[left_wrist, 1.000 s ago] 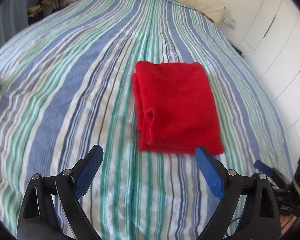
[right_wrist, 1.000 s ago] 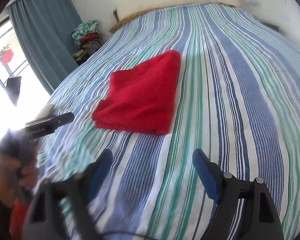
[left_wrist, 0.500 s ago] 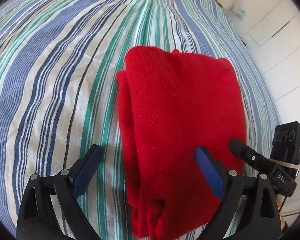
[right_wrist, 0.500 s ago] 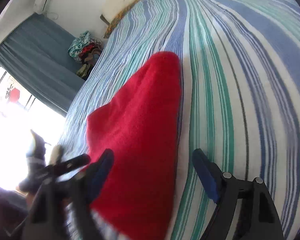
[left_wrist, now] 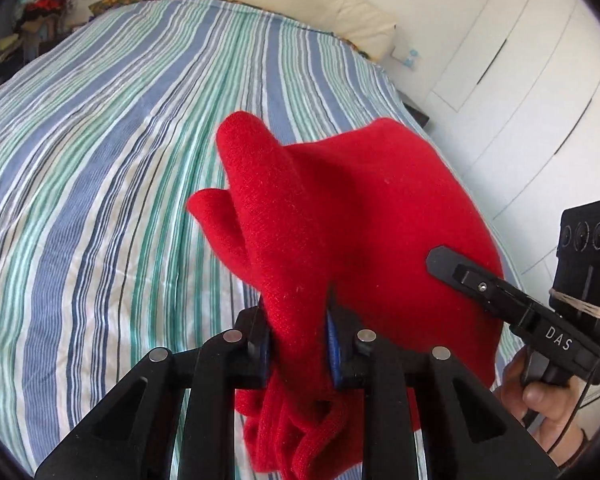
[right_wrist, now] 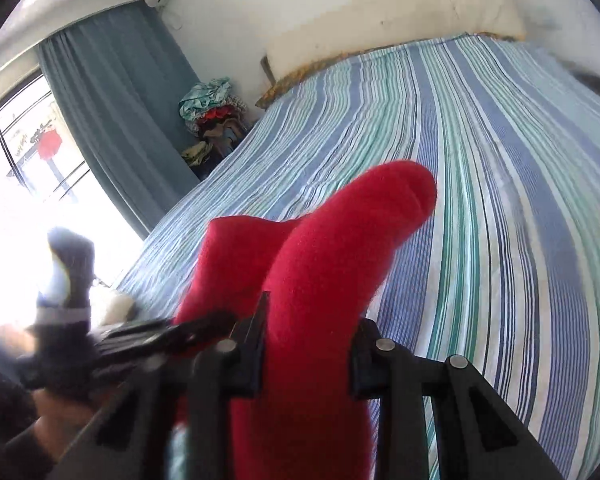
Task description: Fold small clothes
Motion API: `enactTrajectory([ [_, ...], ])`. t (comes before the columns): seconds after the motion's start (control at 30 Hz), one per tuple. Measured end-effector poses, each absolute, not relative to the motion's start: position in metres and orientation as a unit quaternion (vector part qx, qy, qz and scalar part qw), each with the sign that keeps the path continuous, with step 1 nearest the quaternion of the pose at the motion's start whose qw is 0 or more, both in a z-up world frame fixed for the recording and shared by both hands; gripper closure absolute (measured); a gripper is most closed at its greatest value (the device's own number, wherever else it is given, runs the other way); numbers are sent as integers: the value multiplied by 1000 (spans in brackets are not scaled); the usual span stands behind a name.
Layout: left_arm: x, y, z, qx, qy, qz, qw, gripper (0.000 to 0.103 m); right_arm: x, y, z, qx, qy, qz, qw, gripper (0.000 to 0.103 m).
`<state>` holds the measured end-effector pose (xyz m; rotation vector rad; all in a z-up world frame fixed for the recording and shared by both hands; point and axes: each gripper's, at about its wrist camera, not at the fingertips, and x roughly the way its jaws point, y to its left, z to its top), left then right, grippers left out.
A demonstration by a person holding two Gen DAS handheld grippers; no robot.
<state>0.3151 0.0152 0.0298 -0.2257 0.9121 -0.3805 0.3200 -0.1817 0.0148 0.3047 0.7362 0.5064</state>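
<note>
Left wrist view: the left gripper [left_wrist: 298, 344] is now clamped on the near edge of the red garment [left_wrist: 340, 220]. A second ago its jaws were wide open and the garment lay flat and folded on the striped bed [left_wrist: 100, 160]. Now the cloth bunches up between the blue pads and rises off the cover, its far end sticking up and a loose flap hanging on the window side. The right gripper [left_wrist: 500, 292] comes in on the wardrobe side of the garment, its tip against the cloth.

Right wrist view: the right gripper [right_wrist: 306, 354] is likewise closed on the red garment [right_wrist: 340, 248], where half a second ago it was open over it. The cloth stands up from the jaws like a thick roll, its rounded end pointing toward the pillow [right_wrist: 380, 20]. The left gripper [right_wrist: 168, 332] shows blurred, just on the window side of the garment.

Judgement: both ends gripped and lifted means the folded piece is being picked up, either for another fold or to move it aside. The layers could slip apart while it hangs.
</note>
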Motion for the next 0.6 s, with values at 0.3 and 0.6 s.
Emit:
enactTrajectory([
  [0.3, 213, 26, -77, -12, 505, -85, 859, 56, 279, -227, -66, 96, 482, 155, 857, 42],
  [0.6, 65, 24, -42, 81, 441, 37, 893, 2, 107, -258, -63, 46, 476, 83, 874, 10],
])
